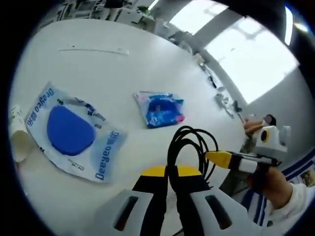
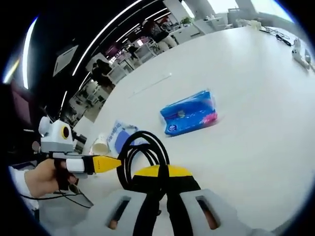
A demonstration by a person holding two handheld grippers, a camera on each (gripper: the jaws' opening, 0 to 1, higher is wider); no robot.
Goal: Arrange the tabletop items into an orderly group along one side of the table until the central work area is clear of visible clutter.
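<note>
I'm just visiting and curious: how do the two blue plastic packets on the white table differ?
The big packet is pale with a solid dark-blue shape and blue lettering; the small packet is blue nearly all over with a pink spot. The big packet lies beside a white paper cup; the small packet lies alone. Both lie flat on the table.

Bright windows (image 1: 246, 54); distant office desks (image 2: 147, 46)

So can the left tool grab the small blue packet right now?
Probably not yet: the left tool is shut on the black cable, though nothing lies between it and the small blue packet.
</note>
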